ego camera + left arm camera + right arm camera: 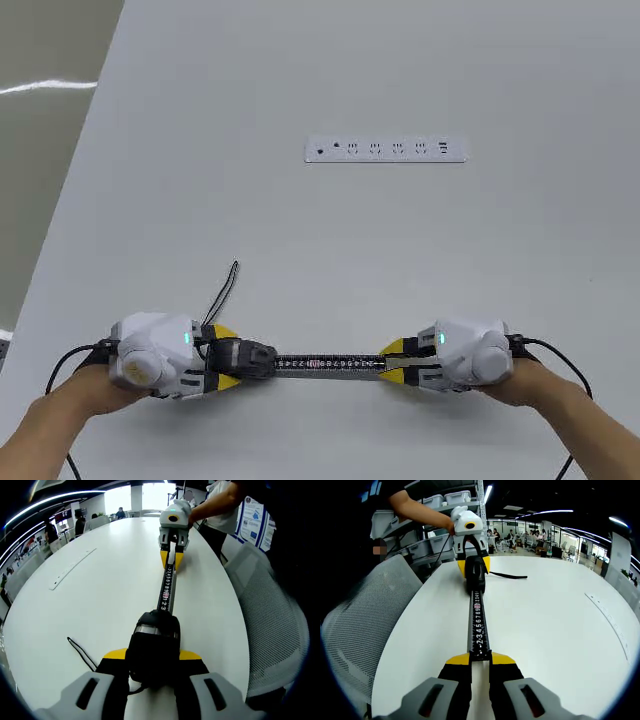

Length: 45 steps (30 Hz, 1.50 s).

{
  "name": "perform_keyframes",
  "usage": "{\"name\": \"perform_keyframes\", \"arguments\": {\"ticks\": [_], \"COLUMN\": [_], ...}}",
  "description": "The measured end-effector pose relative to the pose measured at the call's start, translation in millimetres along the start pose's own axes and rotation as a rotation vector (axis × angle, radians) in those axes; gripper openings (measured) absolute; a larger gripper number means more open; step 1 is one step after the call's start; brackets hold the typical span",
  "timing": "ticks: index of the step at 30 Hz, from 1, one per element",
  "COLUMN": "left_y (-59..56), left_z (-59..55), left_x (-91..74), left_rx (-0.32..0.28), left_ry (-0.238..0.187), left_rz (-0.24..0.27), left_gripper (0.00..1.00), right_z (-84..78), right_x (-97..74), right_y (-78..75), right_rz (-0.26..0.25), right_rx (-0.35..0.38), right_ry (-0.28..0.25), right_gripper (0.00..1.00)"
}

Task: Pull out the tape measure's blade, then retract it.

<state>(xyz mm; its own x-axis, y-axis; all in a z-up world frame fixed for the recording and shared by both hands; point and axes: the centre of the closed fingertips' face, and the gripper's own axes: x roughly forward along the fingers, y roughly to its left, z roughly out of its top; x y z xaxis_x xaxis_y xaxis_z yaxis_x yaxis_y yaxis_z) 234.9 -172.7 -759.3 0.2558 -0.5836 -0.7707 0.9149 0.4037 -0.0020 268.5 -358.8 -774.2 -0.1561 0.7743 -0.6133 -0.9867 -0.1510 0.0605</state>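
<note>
On the table (300, 230) | blade (328, 362) runs left-right | left tool (228, 357) grips case (250, 358) | right tool (392, 361) pinches its tip

A broad white table (300, 80) with a rounded edge carries a white power strip (386, 149), lying flat well off to the left of the left gripper (228, 357) and apart from everything else. The black tape measure (245, 358) sits on the surface between that gripper's jaws, its thin black strap (222, 290) snaking over the tabletop just beside them. The drawn blade (330, 362) stretches low along the surface to the right gripper (392, 362), whose jaws pinch its end
</note>
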Motion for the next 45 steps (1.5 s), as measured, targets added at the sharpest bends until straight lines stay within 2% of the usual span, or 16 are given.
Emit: {"name": "perform_keyframes", "arguments": {"ticks": [45], "left_y": [-0.8], "left_z": [1.0], "left_x": [0.5], "left_rx": [0.002], "left_ry": [0.018], "left_rz": [-0.003], "left_gripper": [0.3], "right_z": [-19.5], "right_x": [-29.4], "right_y": [0.6], "right_rz": [-0.004], "right_rx": [0.029], "right_ry": [0.01], "right_gripper": [0.1]}}
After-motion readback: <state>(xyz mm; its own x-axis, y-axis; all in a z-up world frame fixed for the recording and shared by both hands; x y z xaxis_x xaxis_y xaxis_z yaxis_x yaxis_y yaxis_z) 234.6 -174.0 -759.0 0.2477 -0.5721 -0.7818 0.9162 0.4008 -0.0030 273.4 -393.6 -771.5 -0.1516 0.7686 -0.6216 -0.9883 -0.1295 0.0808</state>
